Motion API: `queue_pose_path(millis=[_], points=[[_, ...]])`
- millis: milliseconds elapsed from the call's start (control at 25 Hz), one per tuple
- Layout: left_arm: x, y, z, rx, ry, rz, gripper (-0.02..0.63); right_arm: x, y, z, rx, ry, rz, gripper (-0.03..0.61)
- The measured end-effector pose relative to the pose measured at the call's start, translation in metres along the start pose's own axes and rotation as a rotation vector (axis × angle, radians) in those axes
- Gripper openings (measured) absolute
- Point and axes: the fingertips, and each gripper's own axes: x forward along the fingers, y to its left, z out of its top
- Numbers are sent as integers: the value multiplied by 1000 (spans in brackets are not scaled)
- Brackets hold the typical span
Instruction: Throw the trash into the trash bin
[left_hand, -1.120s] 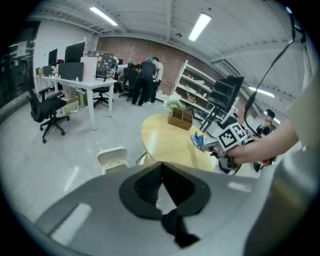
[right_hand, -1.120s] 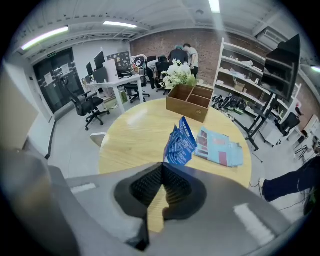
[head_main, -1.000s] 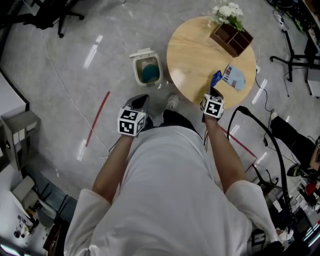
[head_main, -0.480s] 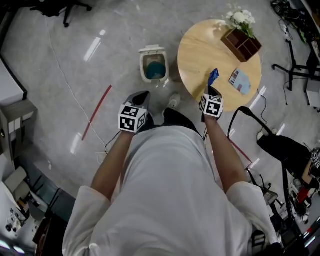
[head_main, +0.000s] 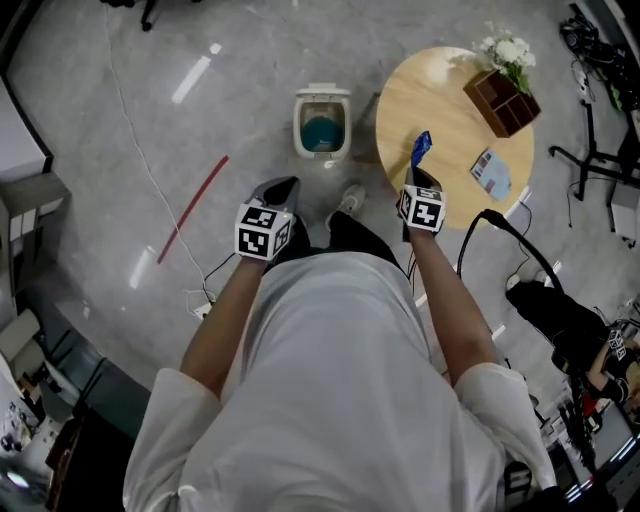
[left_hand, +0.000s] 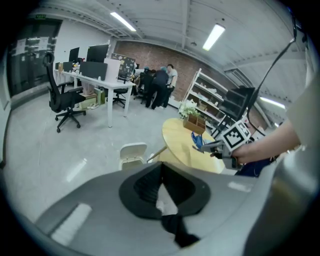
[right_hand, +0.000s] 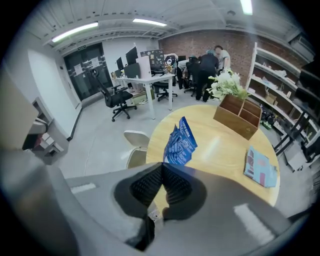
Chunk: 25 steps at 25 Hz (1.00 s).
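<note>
A white trash bin stands on the floor with its lid up and a teal liner inside, just left of the round wooden table. My right gripper is shut on a blue wrapper, which sticks up over the table's left edge. In the right gripper view the wrapper rises from my right gripper, with the bin beyond to the left. My left gripper hangs over the floor, below and left of the bin, shut and empty. In its own view my left gripper faces the bin.
On the table stand a wooden box with white flowers and a light blue packet. A red strip and thin cables lie on the floor to the left. Desks, office chairs and standing people fill the far room.
My right gripper has carried the blue wrapper away from the light blue packet to the table's left edge. Both grippers and the view have shifted toward the bin, now straight ahead.
</note>
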Motion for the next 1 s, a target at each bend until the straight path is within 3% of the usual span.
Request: queue_pose_path(millis=[1000], points=[[-33,77,-27,-128,-25,102,5,52,120,30,-191,31,176,-2]])
